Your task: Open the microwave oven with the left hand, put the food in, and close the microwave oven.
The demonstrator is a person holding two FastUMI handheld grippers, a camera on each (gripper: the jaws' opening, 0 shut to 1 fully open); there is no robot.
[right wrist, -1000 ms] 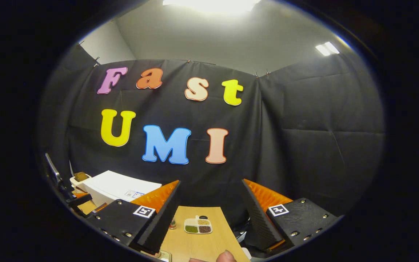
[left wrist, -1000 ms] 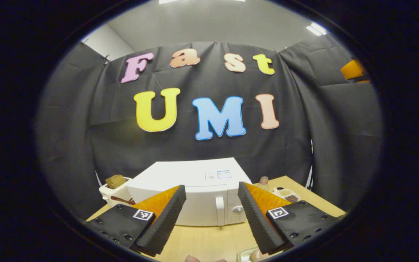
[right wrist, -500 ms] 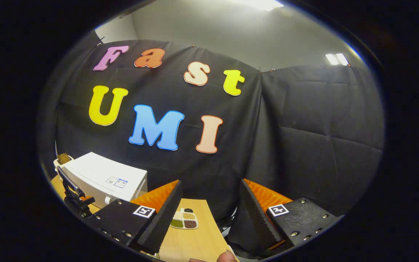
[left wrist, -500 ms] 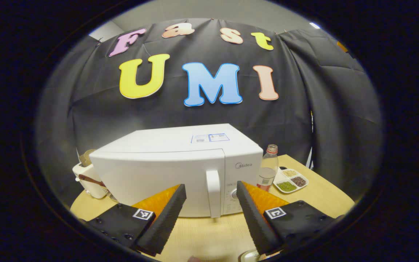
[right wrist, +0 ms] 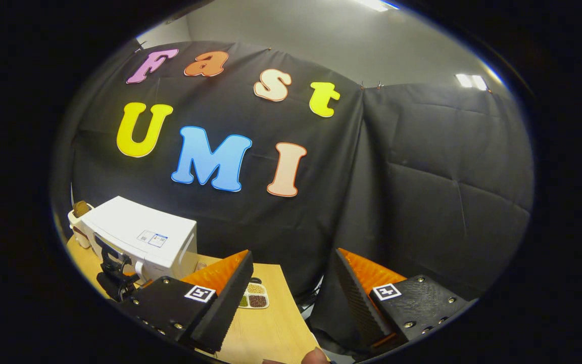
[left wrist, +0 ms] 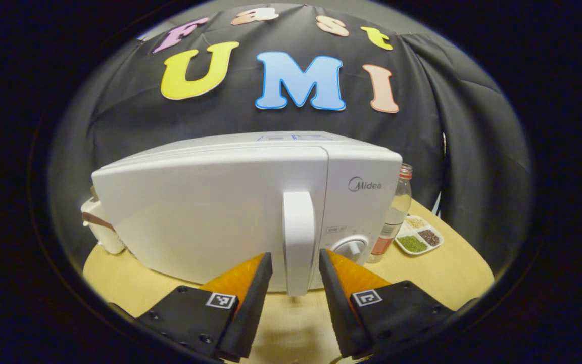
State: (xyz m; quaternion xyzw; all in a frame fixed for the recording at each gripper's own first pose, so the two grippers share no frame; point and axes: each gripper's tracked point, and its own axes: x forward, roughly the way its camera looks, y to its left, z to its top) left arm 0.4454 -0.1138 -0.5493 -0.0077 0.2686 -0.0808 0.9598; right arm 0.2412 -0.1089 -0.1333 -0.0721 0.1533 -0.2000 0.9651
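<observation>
Your left gripper (left wrist: 295,263) is released, its 2 fingers straddling the door handle (left wrist: 298,237) of the closed microwave (left wrist: 210,212) directly ahead, ready to clamp. Your right gripper (right wrist: 293,263) waits released, empty.

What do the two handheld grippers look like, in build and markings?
The left gripper and the right gripper share one build: two wedge-shaped fingers tapering to a point, with ribbed surfaces. Each finger sits on a black block with small screws and a square black-and-white marker tag. No cables or sleeves can be made out.
</observation>
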